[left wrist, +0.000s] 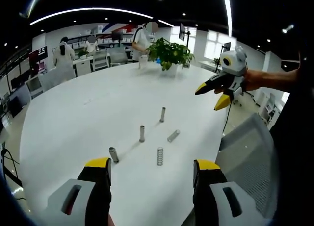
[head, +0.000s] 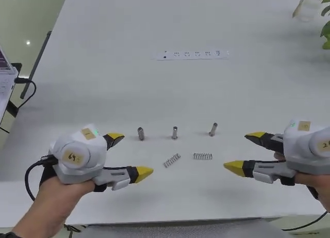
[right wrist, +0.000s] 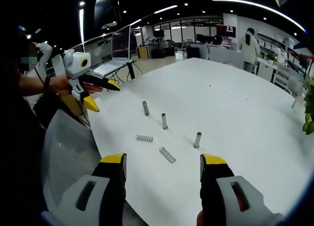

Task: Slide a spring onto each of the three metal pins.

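Standing bare, three short grey metal pins (head: 175, 133) carry no springs; two small coiled wire springs (head: 172, 160) lie just nearer, untouched, between the yellow-tipped left gripper (head: 135, 154) and right gripper (head: 237, 151), both agape and empty.

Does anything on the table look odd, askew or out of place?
I count three pins but two springs, lying loose before them: one short. The right pin seems to lean in the head view, perhaps only from the lens. Nothing spilled or broken.
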The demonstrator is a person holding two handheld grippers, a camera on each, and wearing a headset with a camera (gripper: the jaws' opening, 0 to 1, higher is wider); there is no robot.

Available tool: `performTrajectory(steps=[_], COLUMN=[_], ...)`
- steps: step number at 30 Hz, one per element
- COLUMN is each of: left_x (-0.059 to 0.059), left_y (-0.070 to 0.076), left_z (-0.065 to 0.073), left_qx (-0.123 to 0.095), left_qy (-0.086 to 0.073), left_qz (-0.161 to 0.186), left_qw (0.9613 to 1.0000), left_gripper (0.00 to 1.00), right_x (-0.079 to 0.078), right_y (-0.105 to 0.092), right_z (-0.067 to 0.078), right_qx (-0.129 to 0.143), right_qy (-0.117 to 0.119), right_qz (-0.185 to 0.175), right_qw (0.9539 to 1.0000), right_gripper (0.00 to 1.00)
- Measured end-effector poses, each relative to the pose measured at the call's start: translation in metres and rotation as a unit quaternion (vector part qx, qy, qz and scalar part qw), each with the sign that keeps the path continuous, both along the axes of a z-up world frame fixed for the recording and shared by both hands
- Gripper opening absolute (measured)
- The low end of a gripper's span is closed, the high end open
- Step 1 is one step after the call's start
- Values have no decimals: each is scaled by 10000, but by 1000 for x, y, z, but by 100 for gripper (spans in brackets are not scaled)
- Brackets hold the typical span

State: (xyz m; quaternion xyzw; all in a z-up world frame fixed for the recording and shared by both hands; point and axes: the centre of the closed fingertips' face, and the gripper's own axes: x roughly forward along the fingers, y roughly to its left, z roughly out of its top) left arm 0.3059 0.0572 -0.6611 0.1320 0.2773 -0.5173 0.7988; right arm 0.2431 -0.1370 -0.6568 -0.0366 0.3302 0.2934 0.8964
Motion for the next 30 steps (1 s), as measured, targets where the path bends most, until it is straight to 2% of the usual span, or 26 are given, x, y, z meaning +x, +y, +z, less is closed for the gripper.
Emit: performTrajectory(steps=[5, 9, 15, 24, 30], left_x=[1, 2, 2, 1, 1], left_y=[-11, -19, -30, -48, -54], left_z=[-5, -17, -27, -52, -68], left_qx=[4, 68, 105, 155, 221], left_qy=[45, 106, 176, 347, 468], left_qz=[-149, -304, -421, -557, -595], left_qw=[9999, 9995, 9989, 9977, 9969], left_gripper=[64, 63, 62, 59, 56], right_x=[-6, -9, -14, -21, -24], right_y=[-2, -3, -4, -8, -9], right_z=[-4, -4, -3, -1, 0], right_qx=[1, 29, 18, -15, -44], right_qy=[44, 56, 58, 66, 69], right_qz=[-44, -96, -132, -217, -232], right_qw=[10000, 9999, 9999, 9997, 9997], right_gripper=[59, 59, 59, 59, 59])
